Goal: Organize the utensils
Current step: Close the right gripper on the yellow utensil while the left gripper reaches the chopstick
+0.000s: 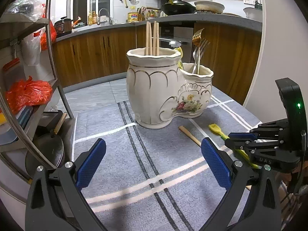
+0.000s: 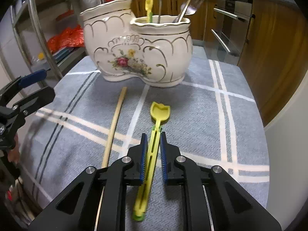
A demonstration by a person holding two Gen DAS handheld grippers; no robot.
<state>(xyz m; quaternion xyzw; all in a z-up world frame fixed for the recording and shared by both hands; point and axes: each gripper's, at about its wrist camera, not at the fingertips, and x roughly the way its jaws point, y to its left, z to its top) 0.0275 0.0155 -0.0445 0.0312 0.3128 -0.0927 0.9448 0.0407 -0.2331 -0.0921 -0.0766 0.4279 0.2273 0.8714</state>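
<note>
A white ceramic double-pot utensil holder (image 1: 154,88) (image 2: 138,53) stands on the grey checked cloth. Its taller pot holds wooden chopsticks (image 1: 152,38); its lower pot holds forks (image 1: 199,46) and a yellow utensil (image 2: 149,7). A yellow plastic spoon (image 2: 154,134) (image 1: 217,130) and a single wooden chopstick (image 2: 114,125) (image 1: 189,135) lie flat on the cloth. My right gripper (image 2: 154,140) straddles the yellow spoon's handle, its jaws narrowly apart and close to it on both sides. My left gripper (image 1: 152,157) is open and empty above the cloth.
A metal shelf rack (image 1: 28,88) with red bags and pans stands to the left. Wooden kitchen cabinets (image 1: 96,53) and a countertop with cookware run behind. The cloth's right edge (image 2: 256,115) drops off near an oven front (image 2: 227,38).
</note>
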